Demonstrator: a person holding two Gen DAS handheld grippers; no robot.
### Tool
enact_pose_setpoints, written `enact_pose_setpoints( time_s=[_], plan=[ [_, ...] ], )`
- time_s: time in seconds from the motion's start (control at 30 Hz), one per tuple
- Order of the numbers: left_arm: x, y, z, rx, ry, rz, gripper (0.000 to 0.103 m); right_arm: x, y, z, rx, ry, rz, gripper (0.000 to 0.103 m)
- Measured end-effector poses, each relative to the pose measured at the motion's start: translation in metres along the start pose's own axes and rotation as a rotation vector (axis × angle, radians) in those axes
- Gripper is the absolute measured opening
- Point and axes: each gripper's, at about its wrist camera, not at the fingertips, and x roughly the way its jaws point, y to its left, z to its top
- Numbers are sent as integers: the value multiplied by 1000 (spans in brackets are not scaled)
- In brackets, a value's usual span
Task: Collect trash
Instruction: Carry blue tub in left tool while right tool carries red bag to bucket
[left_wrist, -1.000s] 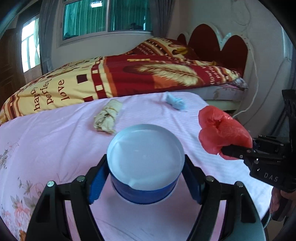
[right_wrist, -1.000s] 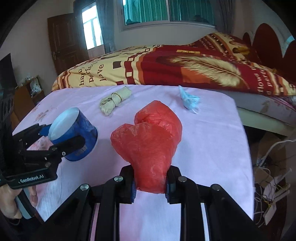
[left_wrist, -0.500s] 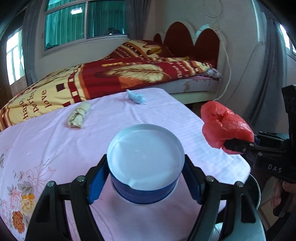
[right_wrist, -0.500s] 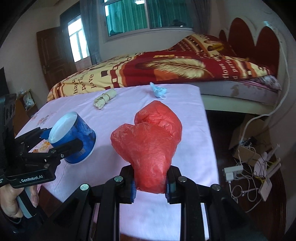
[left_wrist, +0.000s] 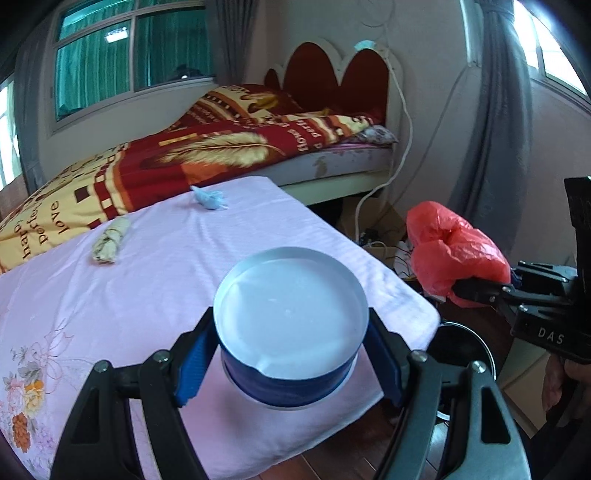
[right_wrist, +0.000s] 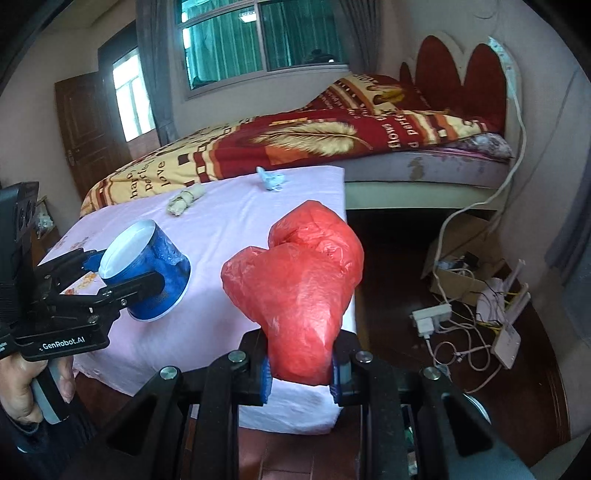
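Note:
My left gripper (left_wrist: 291, 363) is shut on a blue paper cup (left_wrist: 291, 321) with a white inside, held above the near right corner of the pink-covered table (left_wrist: 147, 280). It also shows in the right wrist view (right_wrist: 147, 273). My right gripper (right_wrist: 300, 363) is shut on a crumpled red plastic bag (right_wrist: 299, 280), held off the table's right edge over the floor; the bag also shows in the left wrist view (left_wrist: 450, 251). A beige wrapper roll (left_wrist: 110, 240) and a light blue crumpled piece (left_wrist: 208, 197) lie at the table's far side.
A bed with a red and yellow blanket (left_wrist: 207, 155) stands behind the table. A dark round bin rim (left_wrist: 461, 347) shows on the floor under the table's right corner. Cables, a power strip (right_wrist: 432, 317) and a cardboard box (right_wrist: 461, 269) lie on the floor at right.
Both grippers have drawn back and swung right with their loads. The red bag has moved from above the table to beyond its right edge. The cup now hangs over the table's near right corner.

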Motion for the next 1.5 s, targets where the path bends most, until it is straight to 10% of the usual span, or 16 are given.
enact_pose_setpoints(
  time_s=[1.5],
  plan=[
    [48,-195,-38,240,145,-360,76,-94,-151,-145,259,84,-300,25]
  ],
)
